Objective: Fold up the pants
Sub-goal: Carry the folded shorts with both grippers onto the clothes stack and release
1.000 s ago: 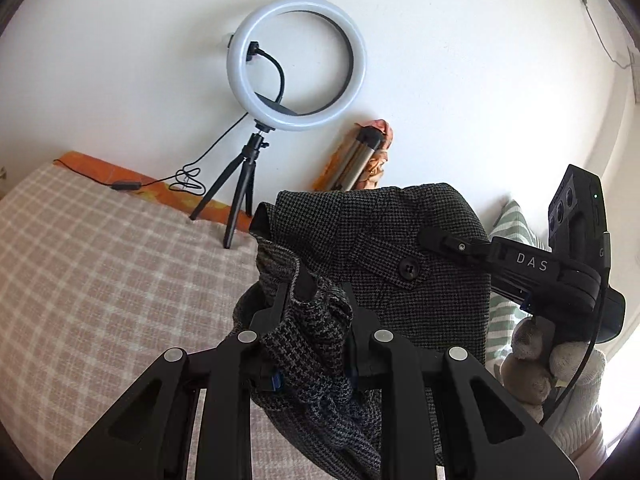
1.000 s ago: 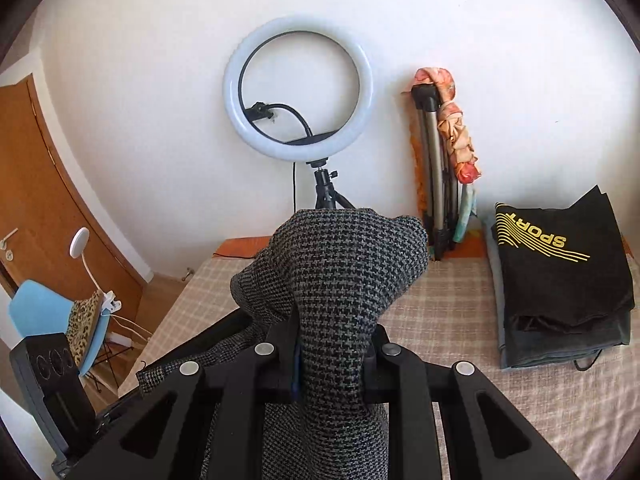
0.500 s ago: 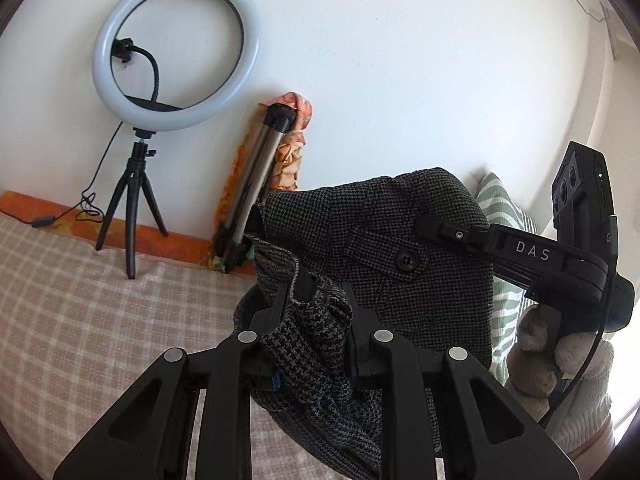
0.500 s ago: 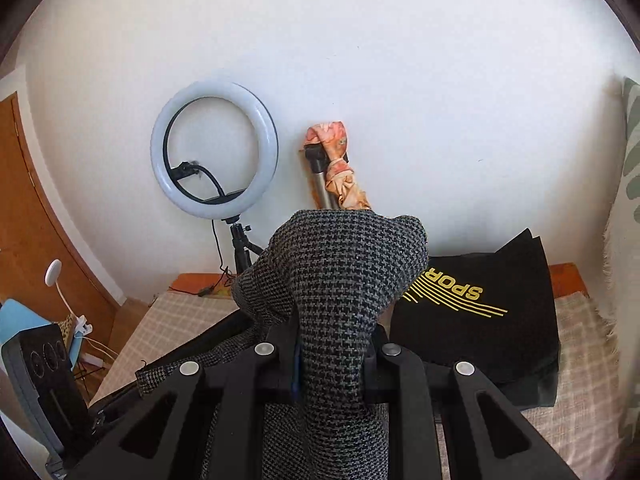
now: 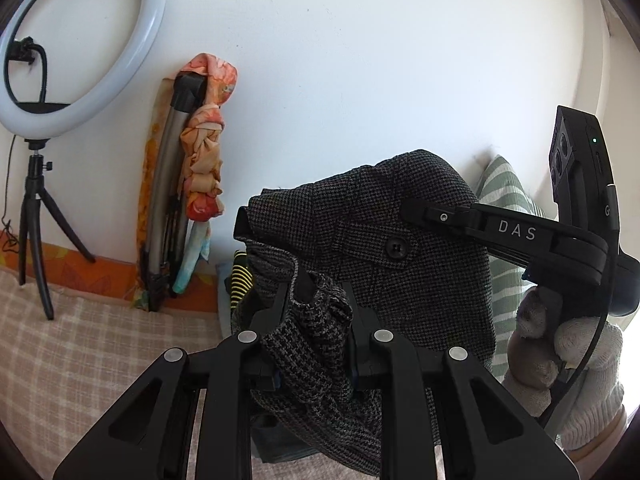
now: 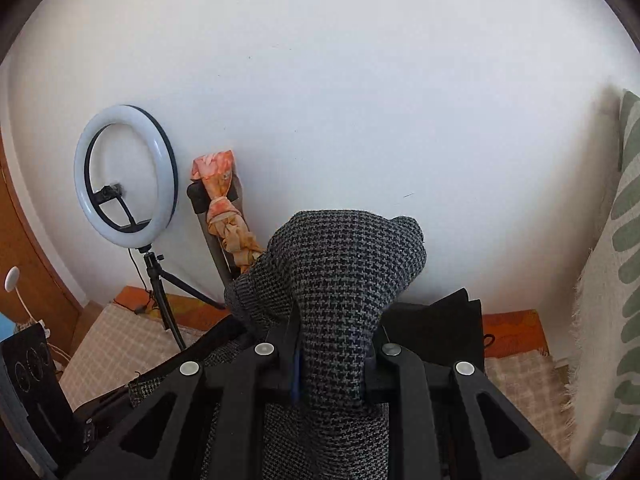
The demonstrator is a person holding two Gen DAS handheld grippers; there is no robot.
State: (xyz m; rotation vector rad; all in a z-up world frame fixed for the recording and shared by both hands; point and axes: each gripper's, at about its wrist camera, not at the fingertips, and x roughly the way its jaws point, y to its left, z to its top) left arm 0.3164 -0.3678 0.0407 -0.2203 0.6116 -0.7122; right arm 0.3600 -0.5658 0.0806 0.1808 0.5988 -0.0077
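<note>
Both grippers hold one pair of dark grey houndstooth woven pants [image 5: 400, 240], lifted clear of the beige checked bed cover [image 5: 80, 352] and filling the lower centre of each view.

Left gripper [image 5: 316, 308]: fingers clamped on a bunched fold of the fabric, which spills down between the black finger frames. Above and right of it, the panel with one black button [image 5: 396, 247] hangs facing the camera.

Right gripper [image 6: 332, 340]: fingers closed on a thick roll of the same fabric, which rises in a hump above the fingertips and hides them. In the left wrist view this gripper enters from the right edge, marked "DAS", held by a hand in a white knit glove [image 5: 576, 356]; its tip reaches into the pants' upper right edge.

Open room: bare white wall fills the upper half of both frames. Bed cover lies open at lower left in the left wrist view.

Count at the margins:
- one white ring light on a black tripod [image 6: 124, 176], left side;
- one folded grey stand wrapped in an orange floral scarf [image 5: 200, 140], just beside the light, leaning on the wall;
- one stack of folded black garments [image 6: 444, 332] directly behind the pants;
- one green-and-white striped cushion [image 6: 624, 280] at the right edge.
</note>
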